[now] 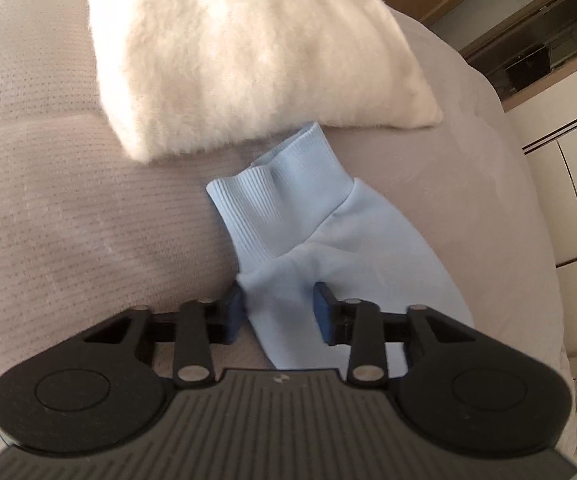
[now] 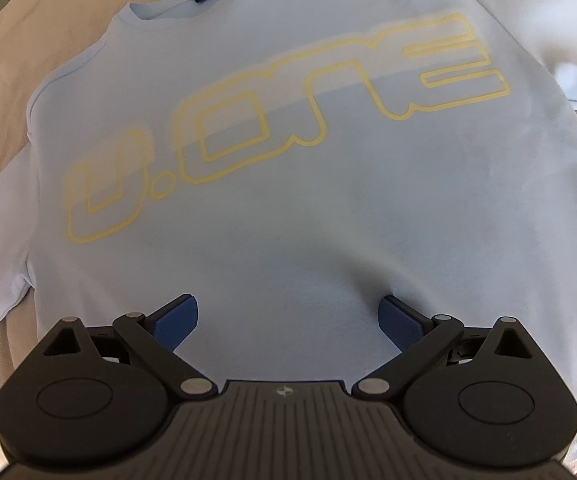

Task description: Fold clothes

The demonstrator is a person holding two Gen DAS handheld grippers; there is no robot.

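A light blue sweatshirt lies flat on a beige bed. In the right wrist view its front (image 2: 288, 208) faces up with a yellow outlined logo (image 2: 272, 120), the neck at the top. My right gripper (image 2: 288, 320) is open and hovers over the lower front, nothing between its blue pads (image 2: 176, 320). In the left wrist view one sleeve (image 1: 328, 272) with its ribbed cuff (image 1: 276, 204) lies on the cover. My left gripper (image 1: 278, 312) is open, its pads (image 1: 322, 312) on either side of the sleeve fabric just below the cuff.
A fluffy white pillow (image 1: 248, 48) lies just beyond the cuff. The beige bed cover (image 1: 68, 200) spreads to the left. The bed's edge drops off at the right toward white cabinets (image 1: 568, 184) and a wooden door frame (image 1: 528, 40).
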